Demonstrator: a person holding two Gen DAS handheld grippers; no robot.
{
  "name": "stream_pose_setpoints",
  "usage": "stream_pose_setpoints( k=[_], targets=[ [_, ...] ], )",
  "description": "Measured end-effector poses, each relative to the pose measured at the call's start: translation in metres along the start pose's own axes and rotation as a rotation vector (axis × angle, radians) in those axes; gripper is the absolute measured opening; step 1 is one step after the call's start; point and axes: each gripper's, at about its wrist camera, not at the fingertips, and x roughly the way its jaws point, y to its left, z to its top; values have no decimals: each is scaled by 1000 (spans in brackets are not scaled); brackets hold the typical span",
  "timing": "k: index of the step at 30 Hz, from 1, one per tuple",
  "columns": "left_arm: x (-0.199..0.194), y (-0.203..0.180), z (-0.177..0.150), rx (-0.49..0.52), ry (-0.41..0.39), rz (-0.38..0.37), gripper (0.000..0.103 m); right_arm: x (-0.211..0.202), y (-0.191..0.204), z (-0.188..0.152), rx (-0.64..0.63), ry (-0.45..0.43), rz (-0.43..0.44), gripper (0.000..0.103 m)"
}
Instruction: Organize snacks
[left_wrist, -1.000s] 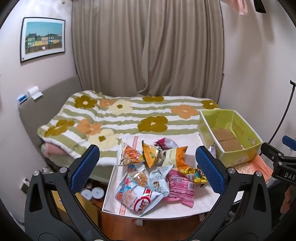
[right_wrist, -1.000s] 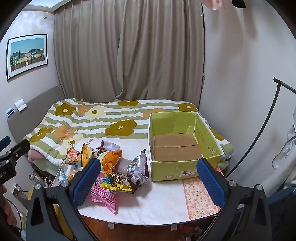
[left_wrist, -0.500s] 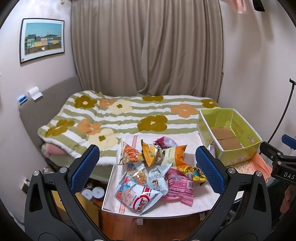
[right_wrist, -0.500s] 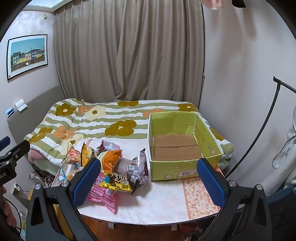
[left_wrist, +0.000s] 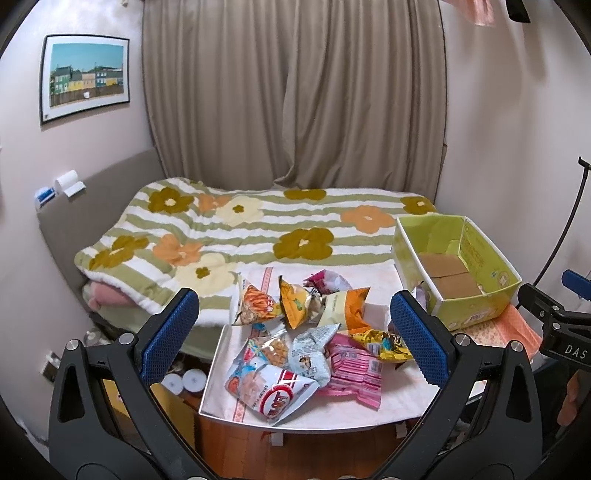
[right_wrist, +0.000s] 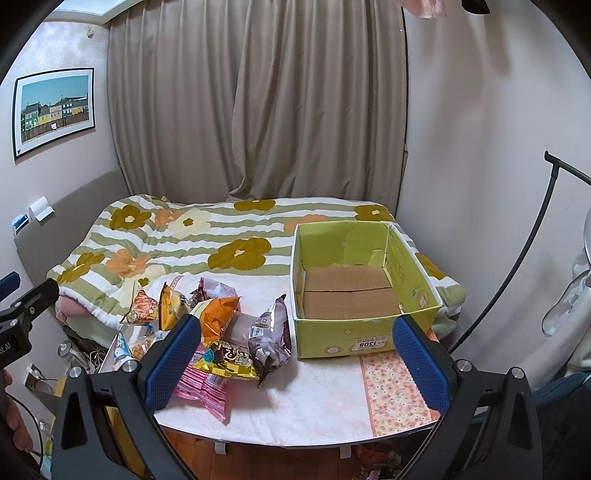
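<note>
Behind everything hangs a beige curtain (right_wrist: 258, 110), with a flowered quilt (left_wrist: 240, 229) on the bed between it and the table (right_wrist: 314, 402) you face. Your left gripper (left_wrist: 295, 339) is spread wide and grips nothing; its blue pads (left_wrist: 170, 339) frame the snack pile (left_wrist: 306, 339), which lies on the table just ahead of and between the fingers. Nearest that claw is a white-and-red bag (left_wrist: 271, 391), with a pink pack (left_wrist: 354, 373) just to its right and a pale blue pack (left_wrist: 312, 350) between them; a yellow wrapper (left_wrist: 384, 341) sits close to the right pad. Farther ahead of the claw stand orange bags (left_wrist: 295, 306), leaning against each other. A green box (left_wrist: 476, 314) sits ahead and to the right of this claw, beyond its right pad, open at the top. Your right gripper (right_wrist: 297, 365) is also wide apart and holds nothing. From it, the box (right_wrist: 343, 332) lies straight ahead and a little right, its cardboard floor showing, while the pile lies ahead and left, by the left pad (right_wrist: 173, 362); a dark brown bag (right_wrist: 271, 336) stands at the pile's edge nearest the box, apart from it.
</note>
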Motion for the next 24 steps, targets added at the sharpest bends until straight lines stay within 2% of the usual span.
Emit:
stream_pose_setpoints(
  k=[24],
  targets=[
    [3, -8, 2, 5, 25, -4, 103, -4, -8, -8, 8, 16, -5, 103]
  ],
)
